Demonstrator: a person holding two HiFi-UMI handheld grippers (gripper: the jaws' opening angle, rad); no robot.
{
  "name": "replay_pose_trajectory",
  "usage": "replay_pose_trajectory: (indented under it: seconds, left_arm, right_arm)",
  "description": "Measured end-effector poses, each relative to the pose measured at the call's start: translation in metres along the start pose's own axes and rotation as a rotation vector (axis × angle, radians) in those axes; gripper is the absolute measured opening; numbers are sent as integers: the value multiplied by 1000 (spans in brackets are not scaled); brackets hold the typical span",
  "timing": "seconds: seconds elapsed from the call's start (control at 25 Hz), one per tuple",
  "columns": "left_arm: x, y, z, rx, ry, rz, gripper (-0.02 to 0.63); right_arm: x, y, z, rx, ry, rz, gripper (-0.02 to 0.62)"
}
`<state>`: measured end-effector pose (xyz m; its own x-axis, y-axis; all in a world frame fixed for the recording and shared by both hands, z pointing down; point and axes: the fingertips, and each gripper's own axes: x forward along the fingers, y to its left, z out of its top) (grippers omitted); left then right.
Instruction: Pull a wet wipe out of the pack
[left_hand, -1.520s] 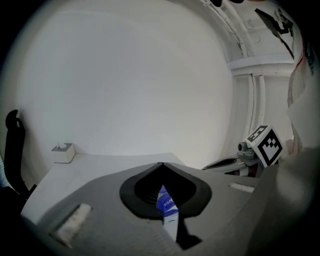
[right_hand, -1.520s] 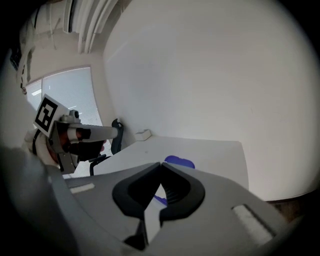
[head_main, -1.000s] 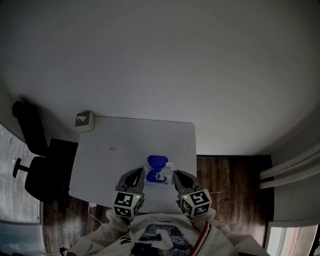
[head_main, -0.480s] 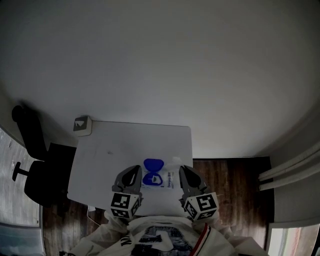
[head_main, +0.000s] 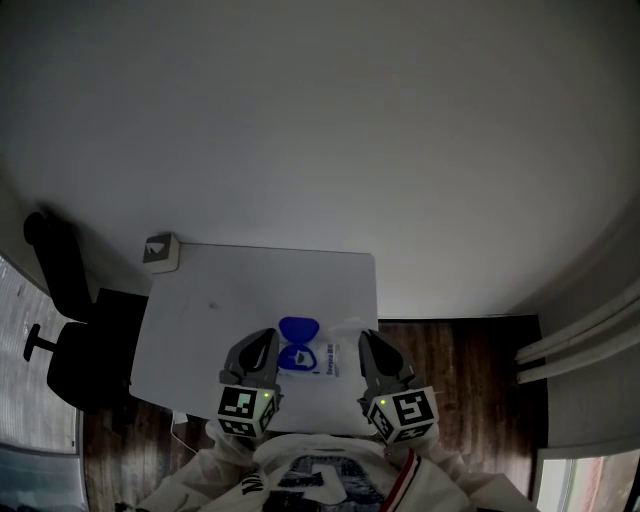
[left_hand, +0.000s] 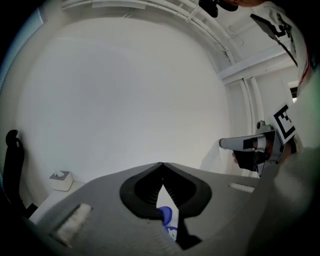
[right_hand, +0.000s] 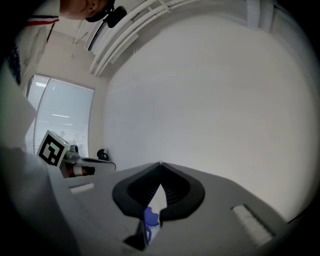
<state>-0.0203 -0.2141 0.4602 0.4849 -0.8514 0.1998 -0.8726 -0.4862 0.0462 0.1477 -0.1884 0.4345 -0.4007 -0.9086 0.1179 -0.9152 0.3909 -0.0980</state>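
The wet wipe pack (head_main: 318, 360) lies on the white table (head_main: 230, 300) near its front edge, its blue lid (head_main: 292, 330) flipped open. My right gripper (head_main: 364, 341) is shut on a white wipe (head_main: 346, 324), which trails from its tip toward the pack. In the right gripper view the wipe (right_hand: 158, 197) shows between the closed jaws, with the blue lid (right_hand: 151, 218) below. My left gripper (head_main: 266, 340) hovers left of the pack, its tips meeting with nothing seen in them. In the left gripper view the lid (left_hand: 166, 216) shows through the jaw gap, and the right gripper (left_hand: 223, 144) is off to the right.
A small tissue box (head_main: 160, 250) stands at the table's far left corner. A black office chair (head_main: 70, 330) is left of the table. Dark wooden floor (head_main: 450, 350) runs to the right. A plain white wall lies ahead.
Both grippers have lifted off the pack and drawn apart. The right one has come up with a white wipe trailing from its tip.
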Motion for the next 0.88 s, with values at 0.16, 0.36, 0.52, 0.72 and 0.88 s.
replay_pose_trajectory:
  seconds: [0.16,0.36,0.52,0.72,0.88]
  left_arm:
    - [-5,-6,-4,-3,1,10,5]
    - [-17,-6,-3,0,-9,14,5]
    - [-32,-3,-1,-5,-19,9,5]
    - [-69,5,-2,-3,-29,-17,5]
    - [-107,13,-8,1,-31,-44,5]
  right_arm:
    - [-6,0,-2,1,3,5,6]
    - [-14,9,-5,5,6,8,6]
    - [-18,24,-4,2,8,7,6]
    - [-30,58,-6,-2,6,-20,6]
    - [-48,96,-10,1,-5,-48,6]
